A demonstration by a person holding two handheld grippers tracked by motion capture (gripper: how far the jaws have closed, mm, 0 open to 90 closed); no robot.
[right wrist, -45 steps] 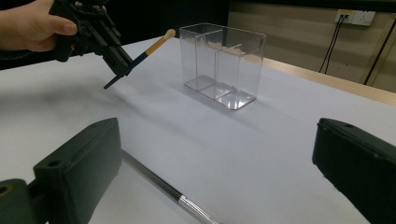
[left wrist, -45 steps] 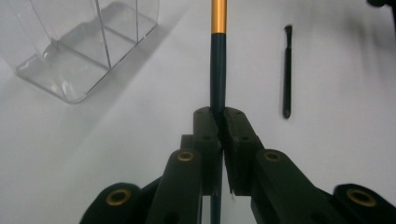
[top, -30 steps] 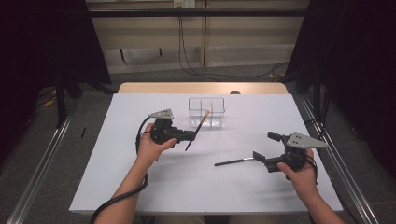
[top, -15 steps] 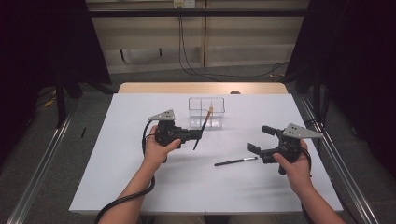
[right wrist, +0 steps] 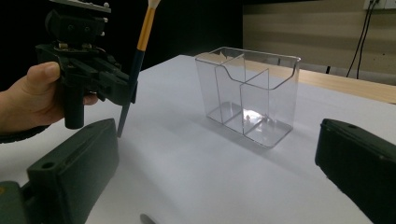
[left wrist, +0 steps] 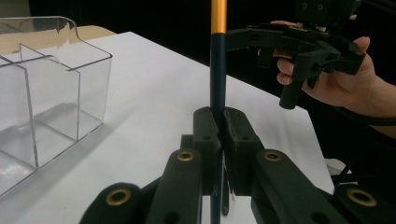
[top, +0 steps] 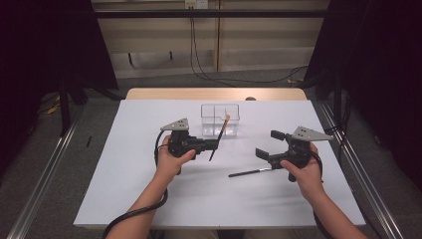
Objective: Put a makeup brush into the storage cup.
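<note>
Two brushes are in play: your left gripper (top: pixel 215 145) is clamped on the dark shaft of one light, stiff, slippery brush (top: pixel 220 135) just short of the clear box (top: pixel 234 130), while your wide-open, empty right gripper (top: pixel 271 145) should pinch the brush on the table (top: pixel 250 173) mid-handle.

brush (left wrist: pixel 218 70): tip cut off by top edge | second brush (right wrist: pixel 148 218): mostly cut off at bottom edge

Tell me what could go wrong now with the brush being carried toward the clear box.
The left tool pinches the brush low on its handle, so it could pivot or slip. The clear box looks light, so a nudge might shift it. The second brush lies close under the open right tool and could get knocked.
</note>
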